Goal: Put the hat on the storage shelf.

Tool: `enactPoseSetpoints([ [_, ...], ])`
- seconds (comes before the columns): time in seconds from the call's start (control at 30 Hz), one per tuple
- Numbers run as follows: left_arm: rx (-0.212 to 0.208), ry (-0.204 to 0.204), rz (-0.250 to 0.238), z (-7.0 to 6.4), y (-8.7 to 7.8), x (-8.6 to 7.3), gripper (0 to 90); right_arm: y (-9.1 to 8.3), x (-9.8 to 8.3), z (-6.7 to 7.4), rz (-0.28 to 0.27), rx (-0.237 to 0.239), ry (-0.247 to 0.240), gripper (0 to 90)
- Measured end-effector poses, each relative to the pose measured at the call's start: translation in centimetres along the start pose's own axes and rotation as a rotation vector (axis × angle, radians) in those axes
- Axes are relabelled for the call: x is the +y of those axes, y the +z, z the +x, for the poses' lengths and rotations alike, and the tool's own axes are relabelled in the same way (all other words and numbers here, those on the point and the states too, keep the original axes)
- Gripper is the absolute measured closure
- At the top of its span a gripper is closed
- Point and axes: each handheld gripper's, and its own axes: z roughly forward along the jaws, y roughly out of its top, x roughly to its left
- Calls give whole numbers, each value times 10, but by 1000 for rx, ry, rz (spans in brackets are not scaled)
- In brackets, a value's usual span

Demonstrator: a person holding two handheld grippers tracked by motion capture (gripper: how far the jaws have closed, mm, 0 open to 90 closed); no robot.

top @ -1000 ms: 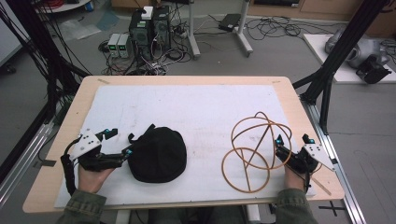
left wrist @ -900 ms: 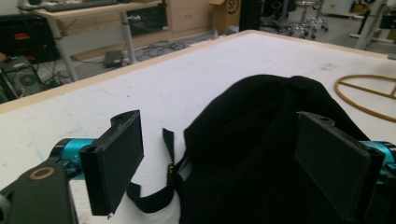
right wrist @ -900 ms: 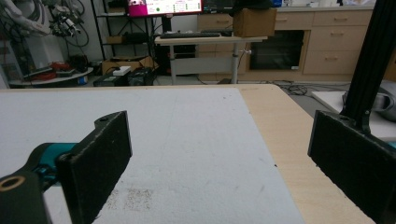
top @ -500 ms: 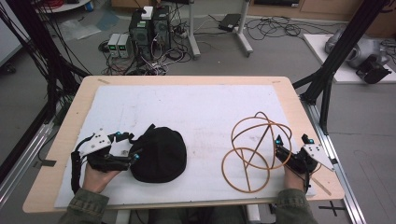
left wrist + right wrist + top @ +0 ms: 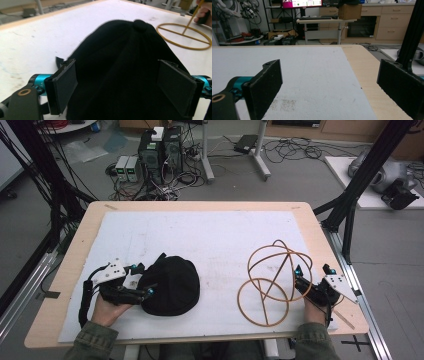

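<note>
A black cap (image 5: 172, 285) lies crown up on the white mat at the front left. My left gripper (image 5: 144, 280) is open, its jaws reaching around the cap's left side. In the left gripper view the cap (image 5: 125, 65) bulges between the two wide-apart pads (image 5: 63, 86), and its top button points away. A tan wire stand (image 5: 272, 277), made of a flat ring and upright hoops, sits at the front right. My right gripper (image 5: 312, 270) rests open just right of it, with nothing between its pads (image 5: 265, 83).
The white mat (image 5: 210, 235) covers most of the wooden table (image 5: 320, 237). Black frame posts (image 5: 357, 185) rise off the right edge. Computers and cables sit on the floor beyond the far edge. The stand's flat ring (image 5: 183, 36) lies right of the cap.
My left gripper has slid right, up to the cap, and its jaws now straddle the cap's side. The right gripper and the stand have stayed put.
</note>
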Motion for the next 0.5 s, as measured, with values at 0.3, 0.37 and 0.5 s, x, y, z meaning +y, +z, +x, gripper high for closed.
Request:
enactPoseSetpoints([
  [0.3, 2, 1, 1, 0, 3, -1, 250, -1, 0, -1, 1, 1, 6, 53],
  [0.37, -2, 5, 2, -1, 5, -1, 271, -1, 0, -1, 1, 1, 4, 53],
  [0.5, -11, 0, 8, -1, 8, -1, 321, -2, 0, -2, 2, -1, 6, 54],
])
